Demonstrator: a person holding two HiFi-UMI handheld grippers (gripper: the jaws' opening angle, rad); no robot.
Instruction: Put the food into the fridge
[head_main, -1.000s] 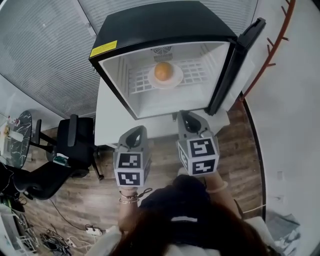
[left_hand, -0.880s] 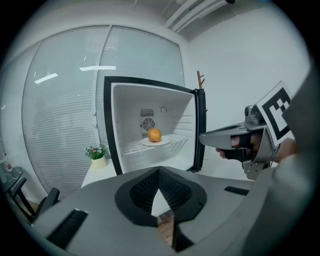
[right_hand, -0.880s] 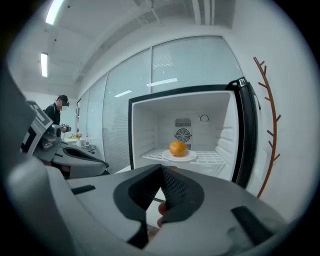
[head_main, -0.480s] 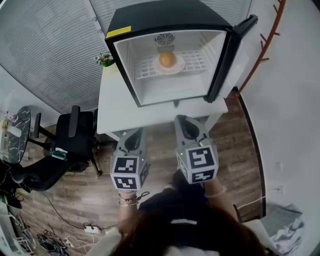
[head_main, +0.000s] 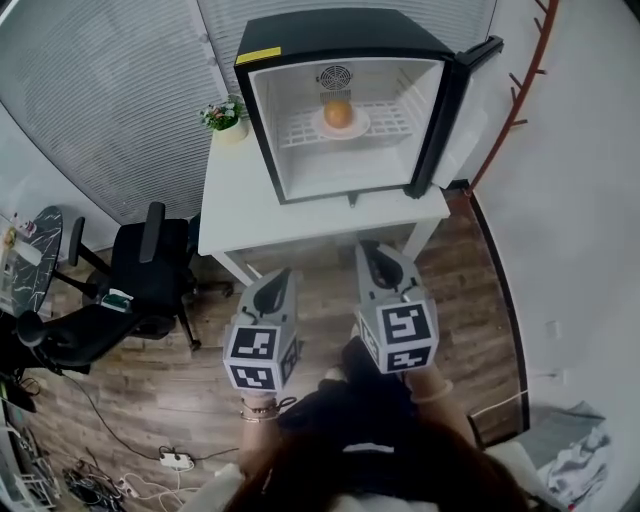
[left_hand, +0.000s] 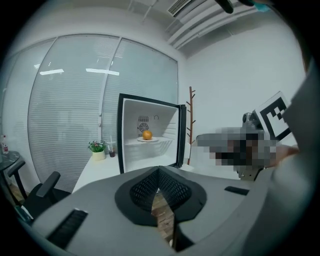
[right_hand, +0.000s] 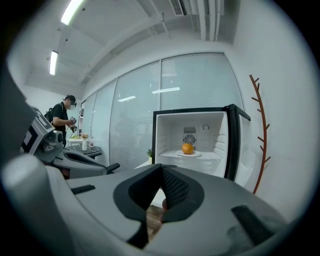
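Observation:
A black mini fridge (head_main: 340, 35) stands on a white table (head_main: 240, 210) with its door (head_main: 455, 110) swung open to the right. Inside, an orange (head_main: 338, 113) rests on a white plate (head_main: 356, 128) on the wire shelf. The orange (left_hand: 147, 135) and the orange (right_hand: 187, 148) also show far ahead in the left and right gripper views. My left gripper (head_main: 278, 276) and right gripper (head_main: 372, 248) hover side by side over the wooden floor, short of the table's front edge. Both are shut with nothing between the jaws.
A small potted plant (head_main: 226, 117) sits on the table left of the fridge. A black office chair (head_main: 140, 270) stands to the left, a brown coat rack (head_main: 520, 90) by the right wall. A person (right_hand: 62, 117) stands far off at the left.
The fridge and table have drawn farther away and look smaller; more of the table and the plant came into view. Both grippers stayed shut, side by side.

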